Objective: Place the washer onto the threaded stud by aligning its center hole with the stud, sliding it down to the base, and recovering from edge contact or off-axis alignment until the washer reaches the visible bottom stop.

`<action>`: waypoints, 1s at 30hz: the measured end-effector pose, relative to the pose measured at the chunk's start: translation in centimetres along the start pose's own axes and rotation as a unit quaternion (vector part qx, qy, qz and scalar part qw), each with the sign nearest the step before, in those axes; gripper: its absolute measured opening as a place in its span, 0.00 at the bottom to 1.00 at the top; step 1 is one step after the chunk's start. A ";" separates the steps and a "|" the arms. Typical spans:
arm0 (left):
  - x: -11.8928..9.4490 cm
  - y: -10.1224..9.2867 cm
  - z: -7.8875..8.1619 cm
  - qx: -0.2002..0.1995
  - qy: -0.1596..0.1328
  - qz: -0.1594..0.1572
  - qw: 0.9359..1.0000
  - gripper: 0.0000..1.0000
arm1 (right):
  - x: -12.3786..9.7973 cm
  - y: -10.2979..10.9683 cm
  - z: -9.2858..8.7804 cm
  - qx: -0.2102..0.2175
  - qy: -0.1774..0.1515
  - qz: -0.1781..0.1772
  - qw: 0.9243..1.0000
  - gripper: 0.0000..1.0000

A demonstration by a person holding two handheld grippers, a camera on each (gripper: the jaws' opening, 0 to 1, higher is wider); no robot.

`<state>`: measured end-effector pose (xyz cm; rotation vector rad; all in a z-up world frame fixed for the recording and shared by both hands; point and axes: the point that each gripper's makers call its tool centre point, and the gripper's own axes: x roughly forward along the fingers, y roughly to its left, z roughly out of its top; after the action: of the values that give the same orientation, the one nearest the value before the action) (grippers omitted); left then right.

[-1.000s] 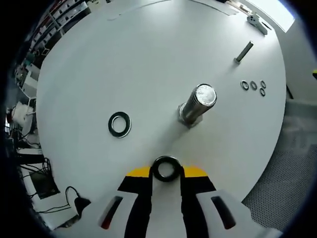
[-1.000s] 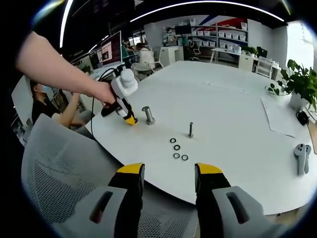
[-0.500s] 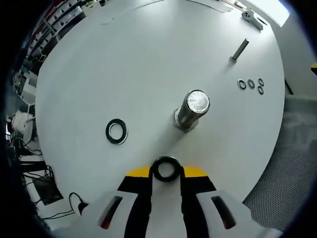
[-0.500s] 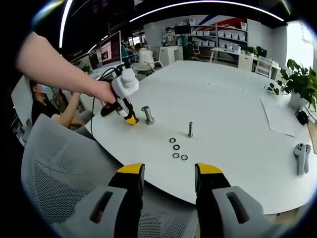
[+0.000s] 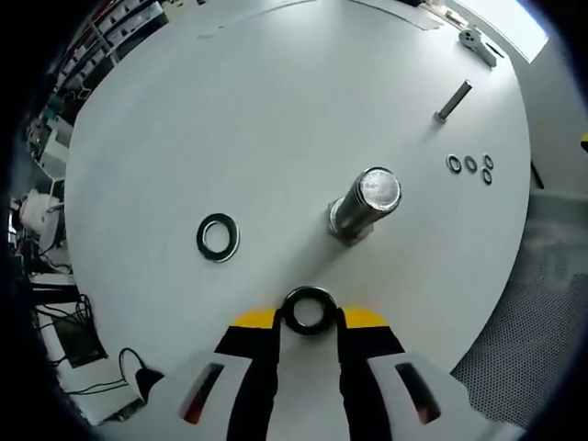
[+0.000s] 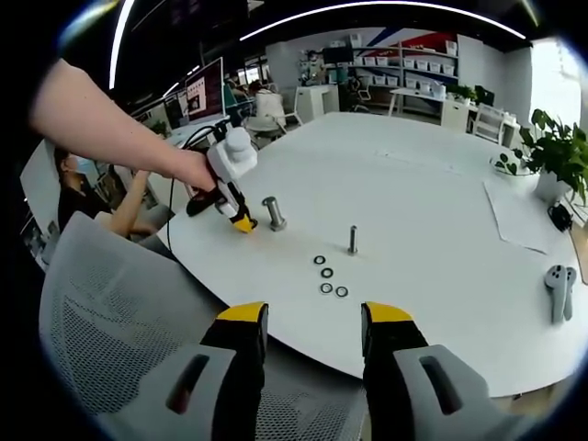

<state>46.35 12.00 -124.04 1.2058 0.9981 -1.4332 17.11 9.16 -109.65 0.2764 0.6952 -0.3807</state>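
Now | left claw [image 5: 309,317] pinches washer [image 5: 309,310] (near stud [image 5: 365,204]) | right claw [image 6: 312,335] agape, empty

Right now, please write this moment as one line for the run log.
left gripper: shut on washer | large stud: upright, bare, apart from washer | spare washer: flat on table | right gripper: open, idle

A smooth matt white round worktop [image 5: 276,119] carries a shiny polished metal threaded stud [image 5: 366,204] and a dull dark metal ring washer [image 5: 218,237], beside a grey perforated mesh chair back [image 6: 110,303] of woven fabric.
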 end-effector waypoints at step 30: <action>-2.2 -0.9 0.8 -0.005 -0.038 -0.010 0.999 0.18 | 0.0 0.0 -0.1 -0.001 0.002 0.001 1.000 0.43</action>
<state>45.37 11.78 -121.74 1.1288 0.9654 -1.4769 17.08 9.22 -109.72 0.2758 0.6992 -0.3770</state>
